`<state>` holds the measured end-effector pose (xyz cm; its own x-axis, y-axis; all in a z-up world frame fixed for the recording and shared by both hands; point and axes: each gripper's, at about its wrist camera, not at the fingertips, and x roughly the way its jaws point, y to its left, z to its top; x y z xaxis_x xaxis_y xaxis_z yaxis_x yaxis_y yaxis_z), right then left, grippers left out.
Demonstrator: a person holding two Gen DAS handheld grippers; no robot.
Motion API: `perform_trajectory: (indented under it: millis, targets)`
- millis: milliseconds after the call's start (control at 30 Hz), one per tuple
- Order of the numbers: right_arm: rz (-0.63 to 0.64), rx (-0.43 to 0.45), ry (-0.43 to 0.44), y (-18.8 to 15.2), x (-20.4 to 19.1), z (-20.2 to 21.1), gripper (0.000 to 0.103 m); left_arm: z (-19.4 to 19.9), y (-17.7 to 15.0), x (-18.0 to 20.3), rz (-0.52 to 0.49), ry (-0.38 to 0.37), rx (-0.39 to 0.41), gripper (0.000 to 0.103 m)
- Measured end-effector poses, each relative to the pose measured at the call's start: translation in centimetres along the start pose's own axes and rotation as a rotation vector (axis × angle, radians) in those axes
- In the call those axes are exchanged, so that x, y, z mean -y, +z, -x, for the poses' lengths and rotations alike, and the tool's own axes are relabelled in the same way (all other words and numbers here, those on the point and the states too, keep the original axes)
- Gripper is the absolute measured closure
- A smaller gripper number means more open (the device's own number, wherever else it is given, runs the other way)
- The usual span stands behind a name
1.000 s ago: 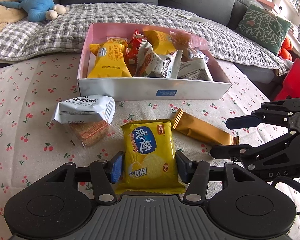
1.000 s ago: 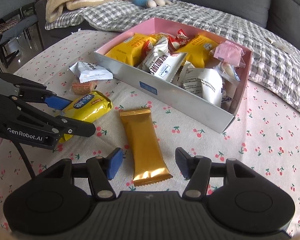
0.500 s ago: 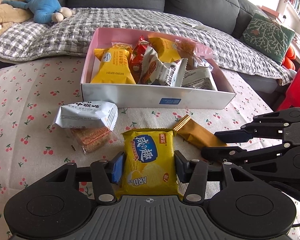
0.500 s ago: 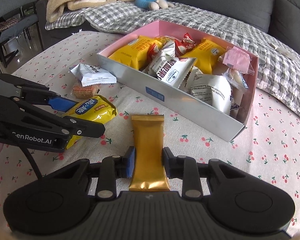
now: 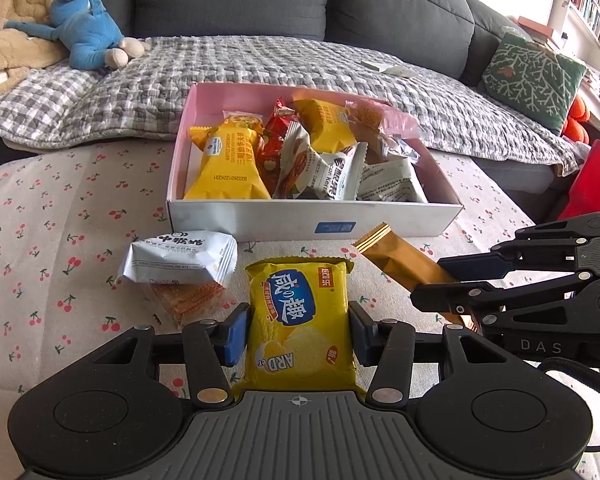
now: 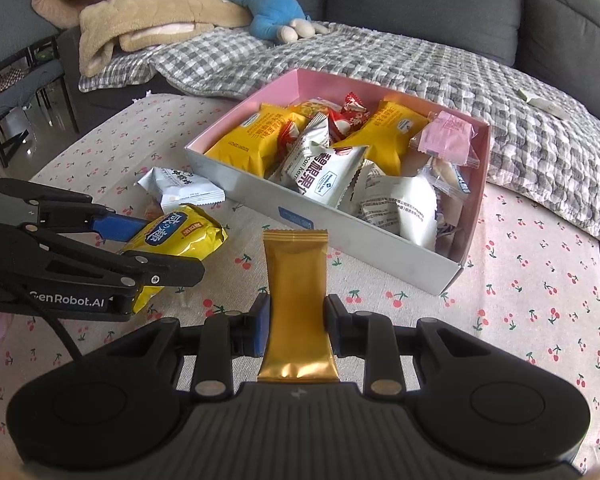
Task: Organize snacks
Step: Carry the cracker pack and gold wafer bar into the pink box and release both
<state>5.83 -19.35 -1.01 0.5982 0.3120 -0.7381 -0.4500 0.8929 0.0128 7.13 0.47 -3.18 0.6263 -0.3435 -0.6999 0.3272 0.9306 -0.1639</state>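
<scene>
My left gripper (image 5: 299,334) is shut on a yellow chip packet (image 5: 298,308), its blue pads pressing both sides. My right gripper (image 6: 296,326) is shut on a gold snack bar (image 6: 296,280) that points toward the box. Ahead of both stands a pink-lined white box (image 5: 312,218) holding several wrapped snacks. In the left wrist view the right gripper (image 5: 452,284) comes in from the right with the gold bar (image 5: 396,256) in it. In the right wrist view the left gripper (image 6: 156,248) holds the chip packet (image 6: 176,236) at the left.
A white snack packet (image 5: 180,258) lies on a clear-wrapped wafer (image 5: 190,300) left of the chip packet. The table wears a cherry-print cloth (image 5: 48,240). Behind it stands a grey sofa with a checked quilt (image 5: 260,68), a blue plush toy (image 5: 88,36) and a green cushion (image 5: 532,80).
Both grippers have shut: the left on the chip packet, the right on the gold bar, which now lines up between its fingers and looks lifted at its near end.
</scene>
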Motion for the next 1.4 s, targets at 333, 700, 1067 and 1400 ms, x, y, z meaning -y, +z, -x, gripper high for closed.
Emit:
perform_trajectory:
  millis: [333, 700, 1067, 1400]
  targets:
    - [-0.105, 0.056, -0.042, 1.5, 1.6, 1.3, 0.077, 1.5, 2.1, -0.1, 0.010, -0.009, 0.061, 0.055]
    - [-0.251, 0.110, -0.058, 5.1, 3.7, -0.2, 0.077, -0.8, 8.6, -2.1, -0.030, 0.072, 0.116, 0.055]
    - [-0.298, 0.118, -0.067, 9.5, 4.7, -4.0, 0.077, -6.2, 13.4, -4.1, -0.032, 0.125, 0.110, 0.054]
    - [-0.286, 0.098, -0.070, 11.9, 5.1, -7.2, 0.077, -9.9, 15.3, -5.3, 0.008, 0.124, 0.083, 0.054]
